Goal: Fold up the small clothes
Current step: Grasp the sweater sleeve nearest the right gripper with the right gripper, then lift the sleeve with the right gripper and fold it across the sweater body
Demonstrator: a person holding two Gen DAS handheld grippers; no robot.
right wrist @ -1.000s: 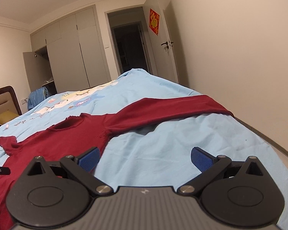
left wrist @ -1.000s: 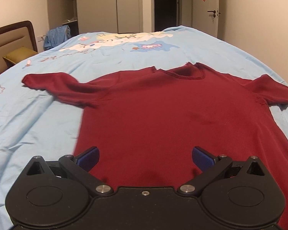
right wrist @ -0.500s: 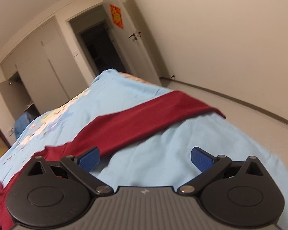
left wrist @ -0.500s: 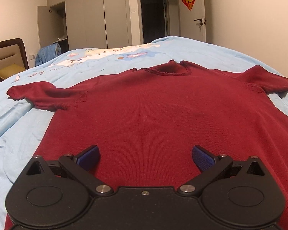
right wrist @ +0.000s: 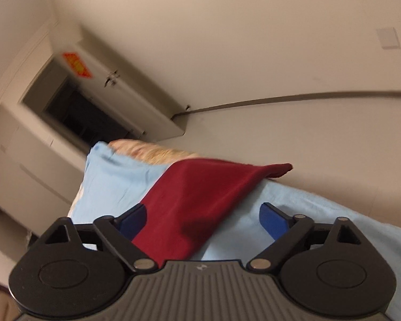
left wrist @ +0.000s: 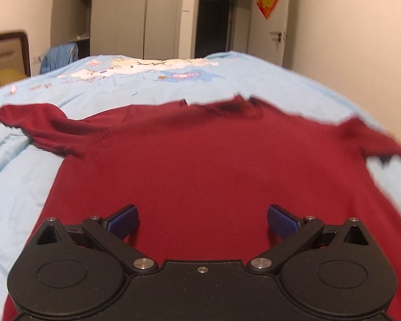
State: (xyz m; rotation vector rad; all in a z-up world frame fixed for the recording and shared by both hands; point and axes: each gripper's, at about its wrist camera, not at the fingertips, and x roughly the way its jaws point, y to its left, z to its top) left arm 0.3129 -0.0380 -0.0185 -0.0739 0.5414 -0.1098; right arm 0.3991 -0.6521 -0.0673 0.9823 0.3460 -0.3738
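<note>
Shirt (left wrist: pixel 214 165) flat on bed (left wrist: pixel 147 85), frame centre (sleeves out left and right); wardrobe (left wrist: pixel 136 16) behind, upper left.

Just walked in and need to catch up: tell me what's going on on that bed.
A person holding a claw in each hand is starting to fold a dark red sweater spread flat on a light blue bedspread. The left claw is open above the sweater's lower body, gripping nothing. The right claw is open too, lined up along the right sleeve near the bed's edge. No fold has been made yet.
</note>
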